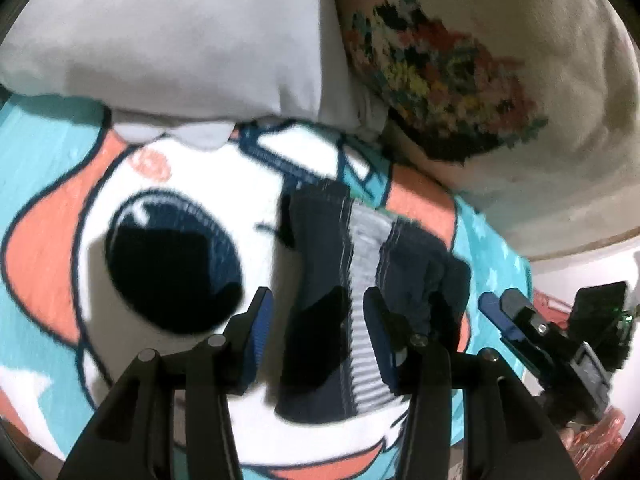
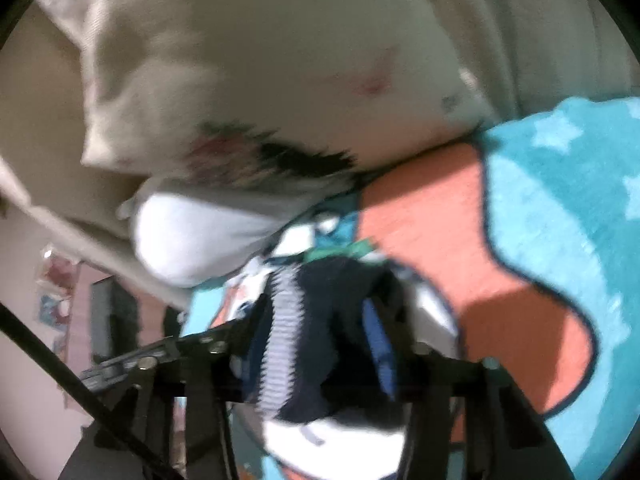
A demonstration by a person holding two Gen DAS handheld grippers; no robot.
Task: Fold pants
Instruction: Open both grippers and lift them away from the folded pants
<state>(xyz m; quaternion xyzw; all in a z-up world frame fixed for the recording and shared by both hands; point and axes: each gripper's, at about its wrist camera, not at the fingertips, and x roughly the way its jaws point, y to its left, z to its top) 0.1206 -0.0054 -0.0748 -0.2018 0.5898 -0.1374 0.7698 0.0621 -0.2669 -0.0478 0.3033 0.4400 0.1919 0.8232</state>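
Black linkage arms of my left gripper (image 1: 318, 320) fill the foreground, blue-padded fingers (image 1: 262, 320) spread wide above the small navy pants with a grey-and-white striped side panel (image 1: 320, 304), gripping nothing. I see the pants lying on a teal fleece blanket printed with a cartoon face (image 1: 188, 184). Beyond sit a white pillow (image 1: 180, 36) and a cream pillow with pixelated multicoloured print (image 1: 500, 92). Rightward, my right gripper (image 2: 320, 344) has pants fabric (image 2: 320, 320) bunched between its fingers; motion blur hides whether it clamps.
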